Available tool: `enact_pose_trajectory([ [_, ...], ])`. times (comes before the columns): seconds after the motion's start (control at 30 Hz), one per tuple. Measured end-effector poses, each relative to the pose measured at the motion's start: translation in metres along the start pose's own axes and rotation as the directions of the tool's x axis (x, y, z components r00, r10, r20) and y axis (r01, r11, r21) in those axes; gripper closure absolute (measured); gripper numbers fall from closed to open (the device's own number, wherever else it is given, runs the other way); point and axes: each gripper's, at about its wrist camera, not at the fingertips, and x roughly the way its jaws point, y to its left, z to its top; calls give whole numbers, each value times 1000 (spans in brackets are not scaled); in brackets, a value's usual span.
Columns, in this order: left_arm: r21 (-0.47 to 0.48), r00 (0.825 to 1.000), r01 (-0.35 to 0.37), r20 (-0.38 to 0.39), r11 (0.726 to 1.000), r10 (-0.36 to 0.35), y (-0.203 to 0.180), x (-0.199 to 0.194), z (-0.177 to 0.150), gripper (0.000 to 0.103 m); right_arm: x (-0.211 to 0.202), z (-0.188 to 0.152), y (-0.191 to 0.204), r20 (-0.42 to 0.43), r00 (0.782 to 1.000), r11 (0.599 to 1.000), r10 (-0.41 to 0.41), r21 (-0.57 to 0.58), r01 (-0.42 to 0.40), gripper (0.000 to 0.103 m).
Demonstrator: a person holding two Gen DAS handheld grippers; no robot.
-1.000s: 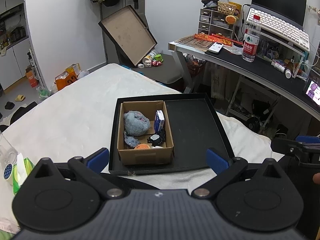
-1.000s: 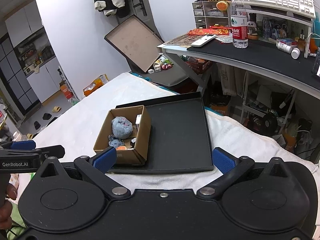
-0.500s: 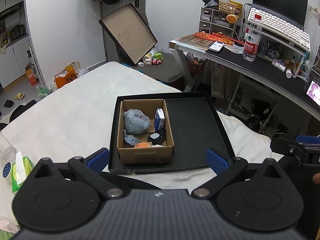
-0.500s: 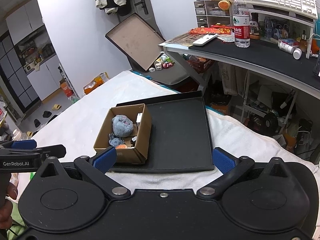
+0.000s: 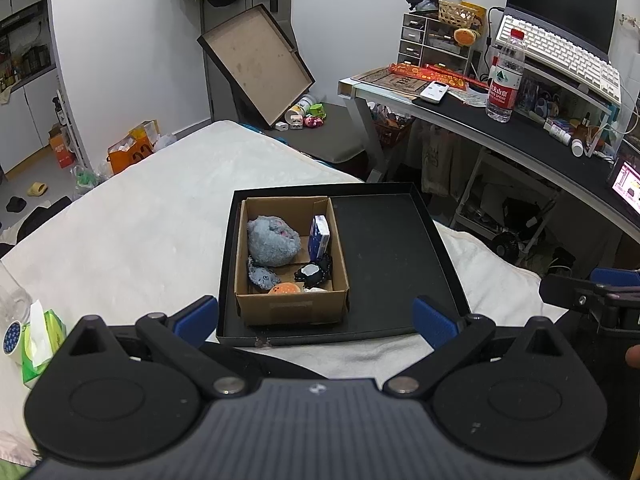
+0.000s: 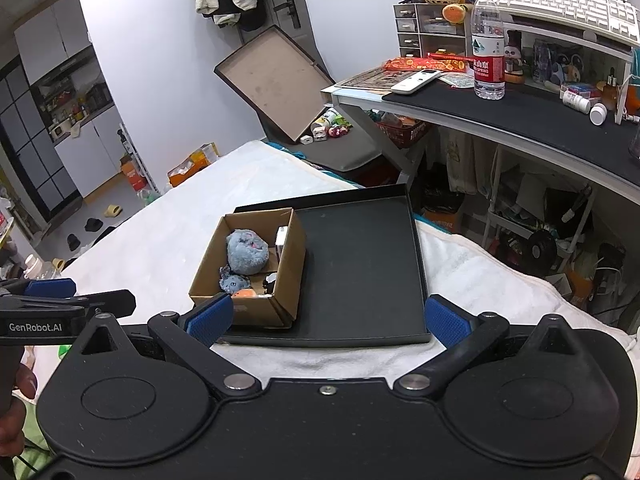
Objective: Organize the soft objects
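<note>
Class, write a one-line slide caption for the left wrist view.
Open left gripper faces a cardboard box of soft toys in a black tray on the bed.

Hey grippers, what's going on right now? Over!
Left gripper open, holding nothing. Right gripper open too. Soft toys sit in cardboard box on black tray. Nothing blocking.

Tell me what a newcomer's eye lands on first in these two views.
First, the cardboard box in the left half of the black tray on the white bed, with a fluffy grey-blue plush inside among smaller toys. Next, the open left gripper and right gripper in front of the tray, both empty. Behind, a cluttered desk.
</note>
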Motion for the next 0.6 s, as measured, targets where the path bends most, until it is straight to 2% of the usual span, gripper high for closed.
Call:
enact_pose_trajectory([
  [0.6,-4,1000,-2,-5,1000,2,2,2,1,1,2,1,1,-8,1000,1000,-4,-11,4,0],
])
